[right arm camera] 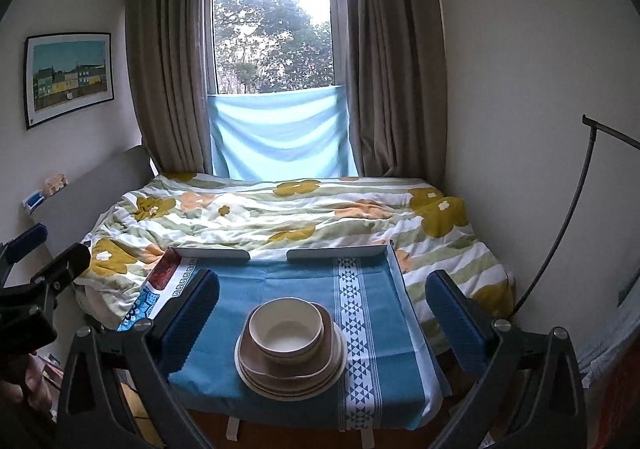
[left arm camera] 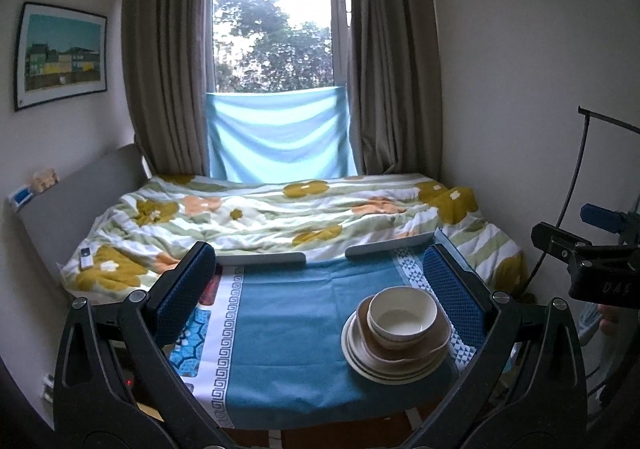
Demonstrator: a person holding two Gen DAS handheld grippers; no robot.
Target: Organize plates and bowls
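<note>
A cream bowl (left arm camera: 401,319) sits in a brown squarish plate (left arm camera: 428,349), on a stack of cream plates (left arm camera: 360,359), on a small table covered with a blue cloth (left arm camera: 288,329). My left gripper (left arm camera: 320,297) is open and empty, held above the table's near side with the stack by its right finger. In the right wrist view the bowl (right arm camera: 286,333), brown plate (right arm camera: 326,353) and cream plates (right arm camera: 260,385) lie between the fingers of my right gripper (right arm camera: 324,313), which is open, empty and apart from them.
A bed with a flowered duvet (left arm camera: 280,217) lies behind the table, below a curtained window. The table has a raised grey back rim (right arm camera: 332,251). The other gripper shows at the right edge (left arm camera: 592,261) and at the left edge (right arm camera: 36,281).
</note>
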